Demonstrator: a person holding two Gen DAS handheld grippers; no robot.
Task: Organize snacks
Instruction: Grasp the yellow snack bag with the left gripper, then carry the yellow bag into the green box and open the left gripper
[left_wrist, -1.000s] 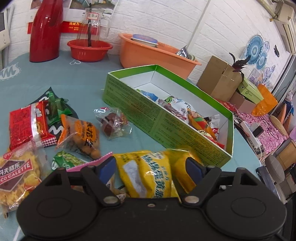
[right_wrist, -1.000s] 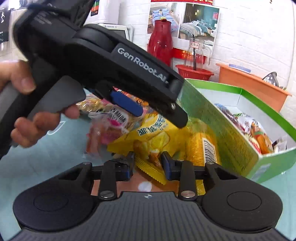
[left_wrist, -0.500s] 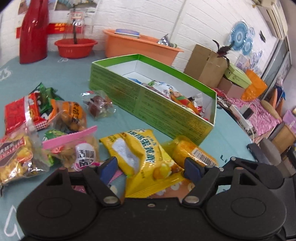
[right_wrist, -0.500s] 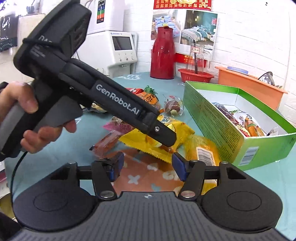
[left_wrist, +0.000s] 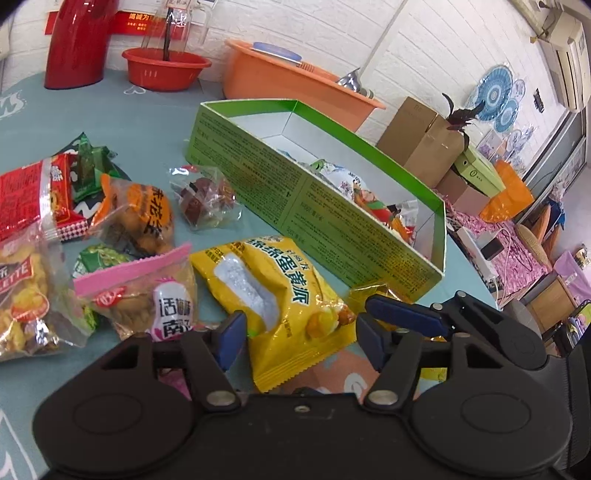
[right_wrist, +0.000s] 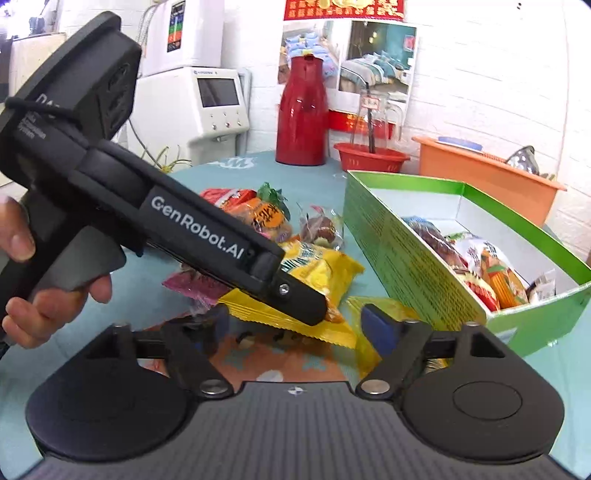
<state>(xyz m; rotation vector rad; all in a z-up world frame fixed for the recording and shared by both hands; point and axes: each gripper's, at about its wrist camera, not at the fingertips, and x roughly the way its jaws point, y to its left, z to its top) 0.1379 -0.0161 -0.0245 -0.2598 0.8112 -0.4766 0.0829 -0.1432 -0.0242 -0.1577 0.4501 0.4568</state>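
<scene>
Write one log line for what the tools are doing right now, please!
left tool: closing around yellow snack bag | right tool: opening, empty | green box: partly filled

you have a teal table (left_wrist: 140, 122) under everything. between your left fingers lies the yellow pouch (left_wrist: 280, 291); left of them the pink-topped bag (left_wrist: 147, 291); ahead, the green box (left_wrist: 306, 195). beyond it stand the red basin (left_wrist: 166, 70), orange tub (left_wrist: 295, 85) and red flask (left_wrist: 77, 44).

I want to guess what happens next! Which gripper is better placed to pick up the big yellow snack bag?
Probably the left gripper. The big yellow snack bag lies between its wide fingers, which are closing. The right gripper is opening, its fingers mostly over the bag's bottom edge.
</scene>
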